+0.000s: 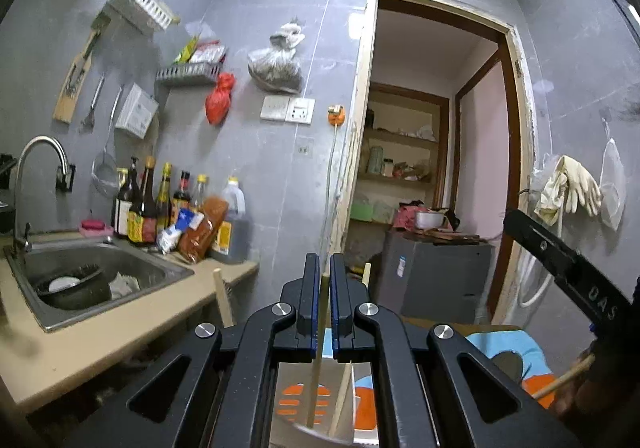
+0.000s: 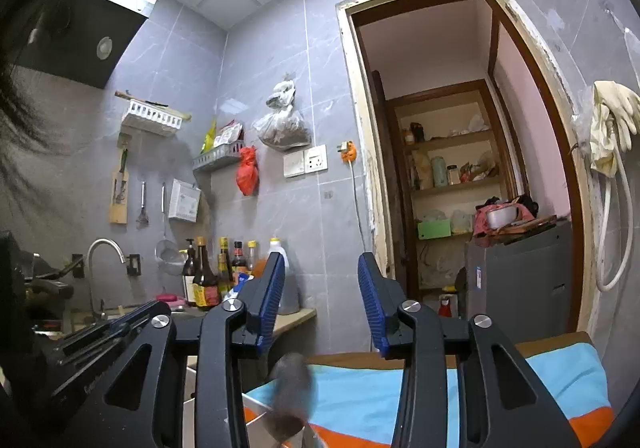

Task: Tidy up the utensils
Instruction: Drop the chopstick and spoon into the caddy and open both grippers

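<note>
My left gripper (image 1: 325, 268) is shut on a wooden chopstick (image 1: 315, 360) that runs upright between the jaws, its lower end down in a white utensil holder (image 1: 360, 428). A second chopstick (image 1: 343, 396) leans in the holder, and two more stick tips (image 1: 223, 298) rise beside the gripper. My right gripper (image 2: 322, 268) is open and empty, raised above the blue and orange cloth (image 2: 360, 396). A blurred grey utensil (image 2: 292, 388) shows below it, next to the holder's white edge (image 2: 192, 408). The right gripper's black body (image 1: 568, 268) shows at the right in the left wrist view.
A steel sink (image 1: 100, 272) with a dark pot and a tap (image 1: 40, 152) lies left, sauce bottles (image 1: 168, 204) behind it on the beige counter (image 1: 100, 348). An open doorway (image 1: 440, 148) leads to shelves. Rubber gloves (image 1: 572, 184) hang right. Another chopstick (image 1: 564, 376) shows at right.
</note>
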`<action>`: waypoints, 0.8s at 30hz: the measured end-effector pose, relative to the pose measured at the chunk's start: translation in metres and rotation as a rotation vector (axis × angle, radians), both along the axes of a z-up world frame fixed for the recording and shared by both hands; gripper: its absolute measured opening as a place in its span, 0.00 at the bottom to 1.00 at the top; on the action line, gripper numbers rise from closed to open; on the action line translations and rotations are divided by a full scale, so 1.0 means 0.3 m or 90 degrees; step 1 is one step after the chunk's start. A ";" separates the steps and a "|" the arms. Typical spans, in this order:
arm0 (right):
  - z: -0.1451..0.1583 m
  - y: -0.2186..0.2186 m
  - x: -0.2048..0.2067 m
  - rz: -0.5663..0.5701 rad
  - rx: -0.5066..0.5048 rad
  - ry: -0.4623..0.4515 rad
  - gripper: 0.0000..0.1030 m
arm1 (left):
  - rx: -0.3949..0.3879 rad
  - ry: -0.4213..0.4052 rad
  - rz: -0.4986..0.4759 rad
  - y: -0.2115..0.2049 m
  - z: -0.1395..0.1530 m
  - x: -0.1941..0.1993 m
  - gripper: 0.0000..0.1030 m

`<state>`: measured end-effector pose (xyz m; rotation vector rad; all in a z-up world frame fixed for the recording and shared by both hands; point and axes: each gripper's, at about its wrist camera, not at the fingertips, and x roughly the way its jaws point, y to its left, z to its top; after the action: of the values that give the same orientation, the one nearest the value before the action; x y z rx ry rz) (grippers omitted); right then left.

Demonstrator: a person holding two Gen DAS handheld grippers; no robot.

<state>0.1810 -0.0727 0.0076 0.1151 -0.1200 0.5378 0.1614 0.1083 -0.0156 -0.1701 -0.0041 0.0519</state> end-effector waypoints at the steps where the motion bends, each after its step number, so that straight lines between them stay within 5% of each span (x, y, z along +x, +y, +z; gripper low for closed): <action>1: 0.003 -0.001 -0.003 0.001 0.000 0.002 0.38 | -0.006 0.006 -0.006 0.002 0.012 -0.004 0.05; 11: 0.106 -0.095 -0.039 -0.017 0.012 0.052 0.58 | -0.027 0.065 -0.035 -0.050 0.178 -0.040 0.41; 19: 0.167 -0.250 -0.077 -0.046 -0.008 0.122 0.82 | 0.003 0.105 -0.055 -0.202 0.284 -0.065 0.85; 22: 0.181 -0.319 -0.092 -0.058 -0.021 0.137 1.00 | 0.020 0.110 -0.068 -0.285 0.299 -0.074 0.93; 24: 0.183 -0.366 -0.102 -0.066 -0.025 0.142 1.00 | 0.034 0.116 -0.079 -0.349 0.295 -0.077 0.93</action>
<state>0.1503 -0.1826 0.0624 0.1298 0.1012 0.4212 0.1383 0.0035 0.0729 -0.1113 0.1863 -0.0562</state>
